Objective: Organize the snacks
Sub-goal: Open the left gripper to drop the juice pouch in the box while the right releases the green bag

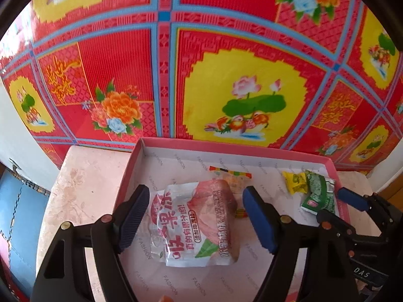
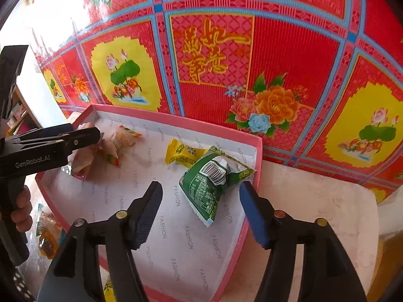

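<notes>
Four snacks are seen inside the shallow pink cardboard box lid (image 1: 330,162) w/ white lining: white-and-pink jelly pouch (image 1: 194,224), small striped-end wrapper (image 1: 233,177), yellow candy packet (image 2: 183,153), crumpled green foil packet (image 2: 211,183). Left gripper (image 1: 195,222) is spread, straddling the pouch, pads not pressing. Right gripper (image 2: 200,211) is released, green packet lying free just ahead. Approx. one orange-ish packet (image 2: 47,241), blurred, is noted outside the lid; probably left to place.

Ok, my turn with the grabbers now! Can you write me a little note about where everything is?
Left gripper: open, the jelly pouch lying loose between its fingers.
Right gripper: open, the green packet just ahead of it, not held.
Both packets lie in the pink box, with the yellow candy and a striped-wrapper snack.
Left to do: an orange snack packet lies outside the box, by the hand.
</notes>
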